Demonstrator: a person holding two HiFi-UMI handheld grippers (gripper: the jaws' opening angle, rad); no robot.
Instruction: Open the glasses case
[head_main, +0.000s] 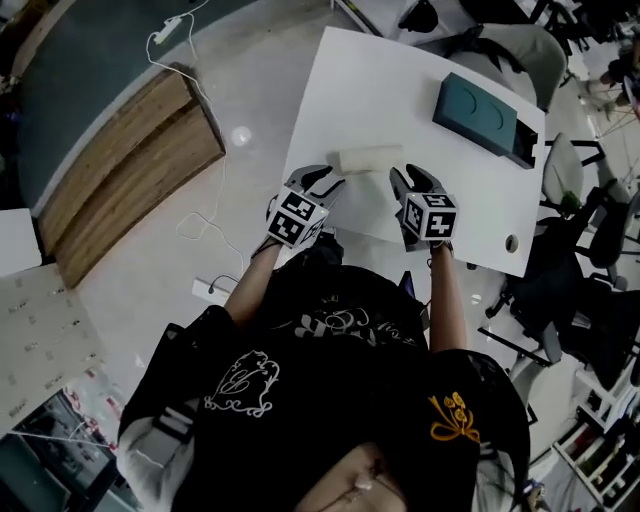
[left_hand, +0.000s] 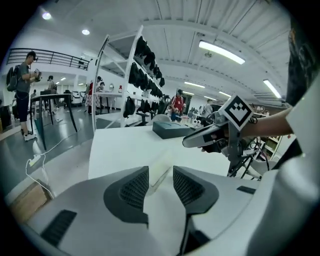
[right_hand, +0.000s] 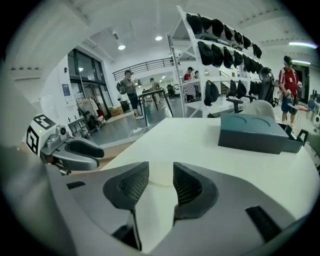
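Head view, looking steeply down: I'm working two handheld grippers over a white table (head_main: 400, 80). The glasses case (head_main: 367, 158), a pale cream oblong, lies flat near the table's near edge w/ its long side running across my view. L gripper (head_main: 325, 183) sits at the case's left end and R gripper (head_main: 410, 182) at its right end, both angled down toward it. A dark teal box (head_main: 478, 112) rests further back on the table, well apart from the case.

L gripper view: jaws spread, ribbed pads (left_hand: 135, 187) facing each other across a clear gap. The end of the case shows in that gap, just ahead of the tips, and the pads don't press on it. R gripper view: same story, jaws apart, pale case in line w/ the gap, nothing pinched. I can't tell whether either tip touches the case.

Step, as I judge it: line-up before the grasp. The lid looks down and I see no open seam, so the opening itself isn't begun.

Next move, my read: one gripper needs to close on or pin the base so it can't slide on the smooth tabletop. The other has to catch the lid's free edge and lift it away from the hinge. I can't make out which long side carries the hinge, so I'd check that first. Grip should be gentle, since the case looks light and could skate or tip.
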